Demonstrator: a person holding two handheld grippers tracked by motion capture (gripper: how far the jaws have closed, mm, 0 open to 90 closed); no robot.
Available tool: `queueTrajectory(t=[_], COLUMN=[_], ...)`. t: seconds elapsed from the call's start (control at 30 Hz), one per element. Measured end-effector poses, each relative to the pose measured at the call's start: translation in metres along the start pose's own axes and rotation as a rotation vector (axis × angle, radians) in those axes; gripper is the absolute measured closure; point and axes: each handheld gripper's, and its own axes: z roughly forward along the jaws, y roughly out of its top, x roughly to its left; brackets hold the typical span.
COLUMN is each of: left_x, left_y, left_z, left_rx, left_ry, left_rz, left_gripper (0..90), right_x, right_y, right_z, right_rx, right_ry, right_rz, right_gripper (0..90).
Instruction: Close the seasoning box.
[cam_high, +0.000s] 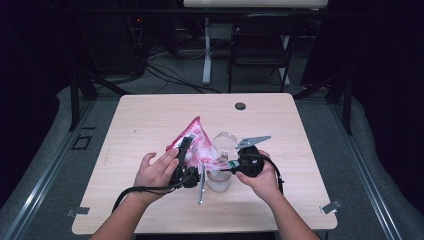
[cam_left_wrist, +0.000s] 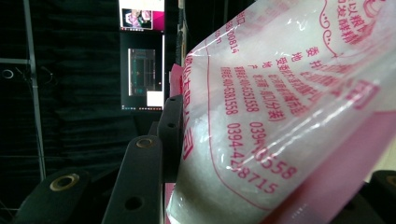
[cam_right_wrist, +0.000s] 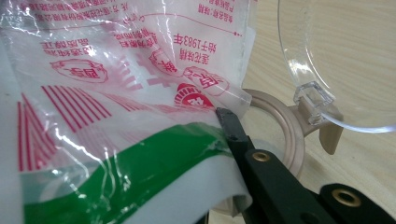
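Left claw (cam_high: 186, 150) clamping bag (cam_high: 196, 136), right claw (cam_high: 231, 165) pinching its corner

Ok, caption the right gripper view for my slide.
Right hand-held gripper pinches the printed plastic bag over a jar's tan-rimmed mouth, its clear lid flipped open.

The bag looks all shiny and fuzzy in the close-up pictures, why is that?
In the left gripper view the bag sits so near the lens that its edges blur, with pale streaks of glare on the plastic. In the right gripper view creases on the bag catch white highlights, and the clear lid glints too. The high view is dim around the lit table.
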Motion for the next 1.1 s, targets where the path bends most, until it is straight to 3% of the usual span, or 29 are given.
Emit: queueTrajectory(t=[0.53, 1.1], left_x=[0.0008, 0.0032], left_y=[0.0017, 0.004], left_z=[-0.0011, -0.0012], left_rx=[-0.005, -0.002], left_ry=[0.014, -0.002], left_rz=[0.017, 0.025], left_gripper=[64.6, 64.6], right_x=[-0.0008, -0.0016], right_y=[-0.0004, -0.0009], right_z=[0.0006, 0.0013], right_rx=[-0.001, 0.001], right_ry=[-0.001, -0.005], right_rz=[0.002, 0.005], right_gripper=[90.0, 90.0])
